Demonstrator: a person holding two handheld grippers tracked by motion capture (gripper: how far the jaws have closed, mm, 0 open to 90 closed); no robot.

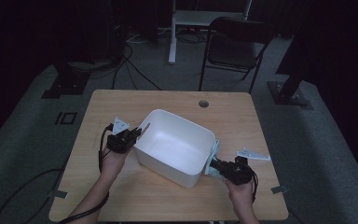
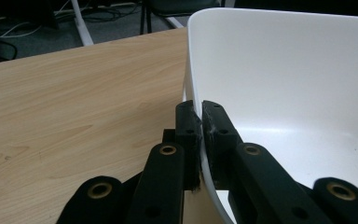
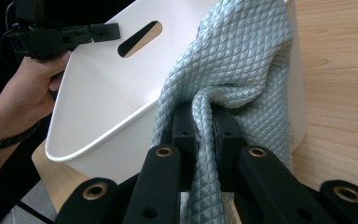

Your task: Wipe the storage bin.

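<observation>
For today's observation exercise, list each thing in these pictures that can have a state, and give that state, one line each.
white tub: upright on the table, nothing seen inside, its rim clamped at one side.
left gripper: shut on the tub's rim.
right gripper: shut on the cloth.
blue-grey quilted cloth: bunched, draped against the tub's outer wall.
folding chair: unfolded, unoccupied.
wooden table: level, bearing the tub.
</observation>
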